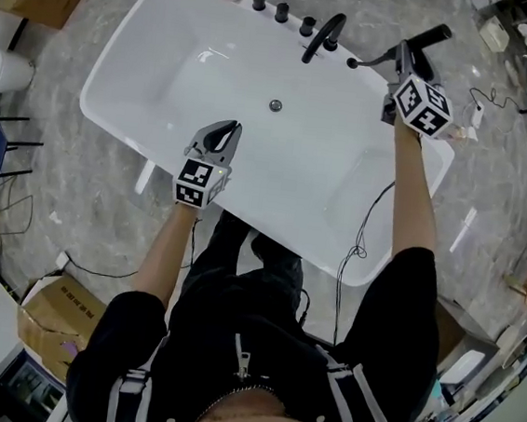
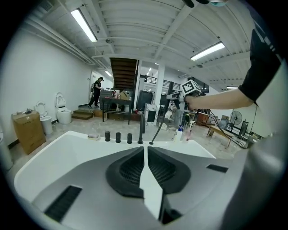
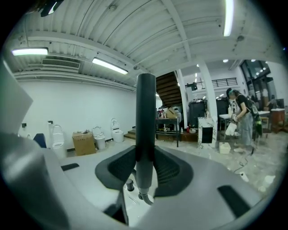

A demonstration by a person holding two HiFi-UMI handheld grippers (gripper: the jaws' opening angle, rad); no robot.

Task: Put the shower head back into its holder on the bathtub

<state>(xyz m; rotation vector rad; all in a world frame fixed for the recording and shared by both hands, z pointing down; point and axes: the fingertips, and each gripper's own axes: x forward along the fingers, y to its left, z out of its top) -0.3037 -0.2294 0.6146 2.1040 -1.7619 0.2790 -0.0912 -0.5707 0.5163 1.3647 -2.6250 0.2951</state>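
While my left gripper [image 1: 227,132] hangs closed and empty, my right gripper [image 1: 406,59] clamps the shower head [image 3: 145,117], seemingly just above the rim of the bathtub [image 1: 105,72].

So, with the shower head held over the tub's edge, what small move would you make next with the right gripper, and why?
Probably ease the right gripper down and slightly left. It is shut on the shower head, held upright. The handle's lower end hangs just above the bathtub rim, a little right of what looks like the black holder, and is not yet seated.
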